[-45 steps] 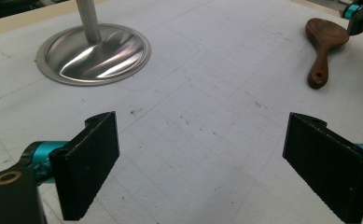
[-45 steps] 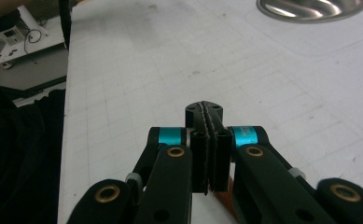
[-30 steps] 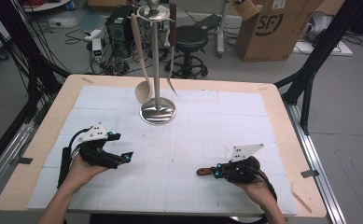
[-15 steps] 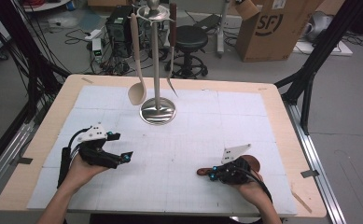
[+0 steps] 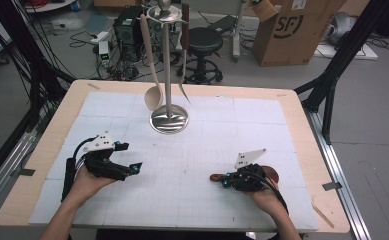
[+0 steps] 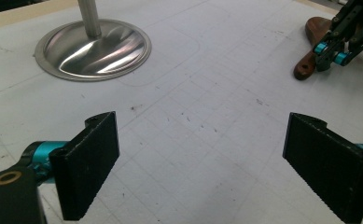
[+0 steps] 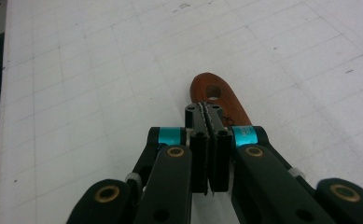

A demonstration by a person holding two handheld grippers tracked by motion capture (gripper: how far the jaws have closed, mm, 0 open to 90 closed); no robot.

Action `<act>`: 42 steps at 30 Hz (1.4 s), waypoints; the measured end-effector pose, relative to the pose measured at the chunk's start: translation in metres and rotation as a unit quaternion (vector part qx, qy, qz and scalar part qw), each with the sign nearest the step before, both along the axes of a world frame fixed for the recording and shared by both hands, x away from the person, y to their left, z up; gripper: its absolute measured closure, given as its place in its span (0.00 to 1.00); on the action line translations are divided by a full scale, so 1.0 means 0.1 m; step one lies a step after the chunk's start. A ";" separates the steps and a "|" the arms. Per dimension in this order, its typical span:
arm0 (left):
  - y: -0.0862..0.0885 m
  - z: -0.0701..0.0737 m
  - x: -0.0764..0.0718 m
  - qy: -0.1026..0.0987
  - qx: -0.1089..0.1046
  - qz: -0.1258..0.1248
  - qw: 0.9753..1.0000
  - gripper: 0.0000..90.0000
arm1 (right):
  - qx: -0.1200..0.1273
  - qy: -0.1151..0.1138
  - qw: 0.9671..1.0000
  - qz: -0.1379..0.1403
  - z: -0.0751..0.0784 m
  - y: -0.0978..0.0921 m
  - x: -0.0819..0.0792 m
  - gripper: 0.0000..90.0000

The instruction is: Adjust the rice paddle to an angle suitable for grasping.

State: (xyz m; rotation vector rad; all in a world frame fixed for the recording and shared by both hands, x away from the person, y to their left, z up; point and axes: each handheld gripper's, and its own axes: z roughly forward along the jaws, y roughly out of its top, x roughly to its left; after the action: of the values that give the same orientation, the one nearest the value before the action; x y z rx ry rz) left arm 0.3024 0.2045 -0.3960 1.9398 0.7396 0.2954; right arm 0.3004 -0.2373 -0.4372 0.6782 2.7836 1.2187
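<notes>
As the right gripper (image 7: 208, 154) pinched the wooden spoon (image 7: 214, 95) just behind its hole — jaws nearly together — a level lift seemed wise; the left gripper (image 6: 207, 163) gaped wide, empty.

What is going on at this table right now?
A person works with two hand-held grippers. The right gripper sits low on the table, jaws shut over the handle of a dark wooden utensil lying flat; whether it grips it is unclear. The left gripper is open and holds nothing. At the far side, a steel rack holds a pale spoon and another utensil.
</notes>
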 end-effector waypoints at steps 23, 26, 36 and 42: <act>0.01 0.00 0.01 -0.001 -0.001 0.000 1.000 0.13 | -0.029 0.009 0.998 -0.051 0.02 0.00 0.32 0.99; 0.01 0.00 0.01 -0.001 -0.003 0.001 1.000 0.13 | -0.025 0.012 0.998 -0.064 0.02 -0.02 0.35 0.99; 0.01 0.00 0.02 0.000 -0.004 0.000 1.000 0.13 | -0.022 0.011 0.996 -0.089 0.00 -0.09 0.41 0.99; 0.01 -0.01 0.02 0.000 -0.005 0.001 1.000 0.13 | -0.020 0.008 0.994 -0.104 0.00 -0.13 0.44 0.99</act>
State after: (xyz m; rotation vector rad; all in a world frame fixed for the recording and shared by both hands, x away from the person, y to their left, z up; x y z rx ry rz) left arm 0.3041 0.2054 -0.3965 1.9297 0.7416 0.2918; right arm 0.3444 -0.2504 -0.4375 0.9500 2.6581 1.1210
